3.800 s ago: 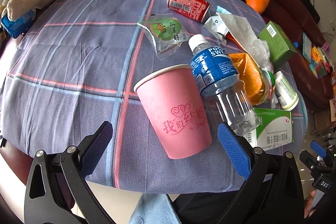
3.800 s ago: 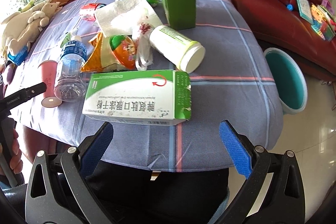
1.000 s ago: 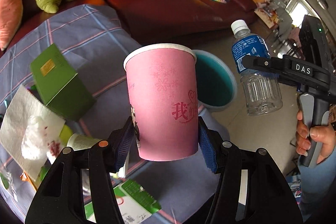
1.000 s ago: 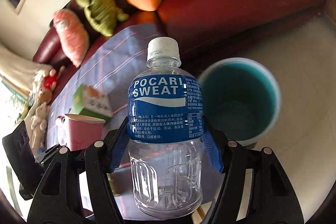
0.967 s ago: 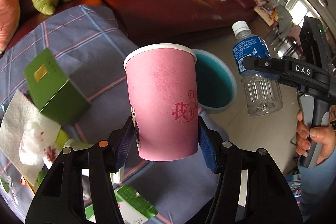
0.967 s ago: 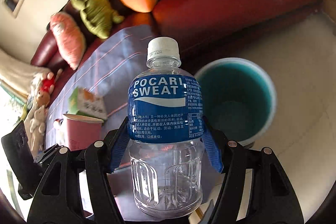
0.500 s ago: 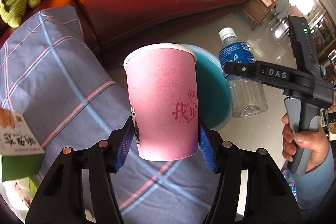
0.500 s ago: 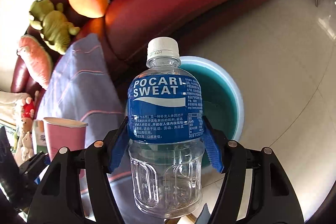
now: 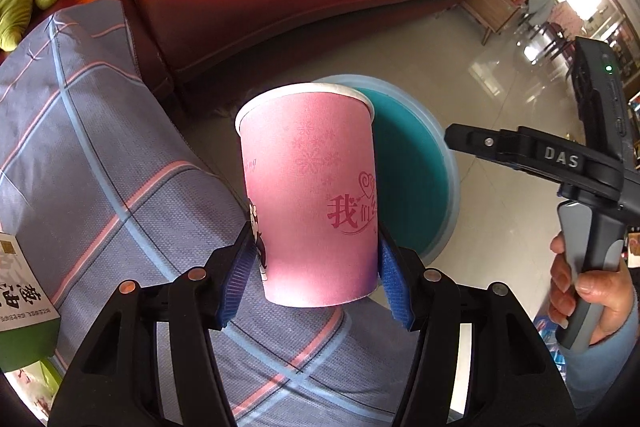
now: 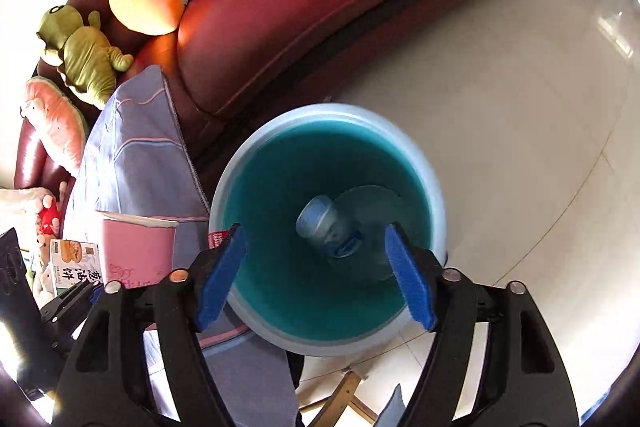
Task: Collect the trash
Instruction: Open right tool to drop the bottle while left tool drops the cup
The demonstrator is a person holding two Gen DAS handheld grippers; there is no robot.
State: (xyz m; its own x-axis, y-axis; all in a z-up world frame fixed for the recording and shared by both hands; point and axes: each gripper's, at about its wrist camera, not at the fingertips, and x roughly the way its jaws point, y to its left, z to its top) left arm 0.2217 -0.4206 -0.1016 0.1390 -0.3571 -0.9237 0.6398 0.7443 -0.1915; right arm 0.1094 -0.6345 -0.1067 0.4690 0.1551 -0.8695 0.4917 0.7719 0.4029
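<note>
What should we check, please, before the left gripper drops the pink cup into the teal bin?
1. Left gripper shut on pink cup: ok.
2. Cup upright: ok.
3. Bottle released into teal bin: ok.
4. Right gripper open, holding nothing: ok.
5. Cup directly above the bin: cannot tell; it looks nearer the tablecloth edge.
6. Right gripper out of the drop path: not ok; it hangs over the bin.
</note>
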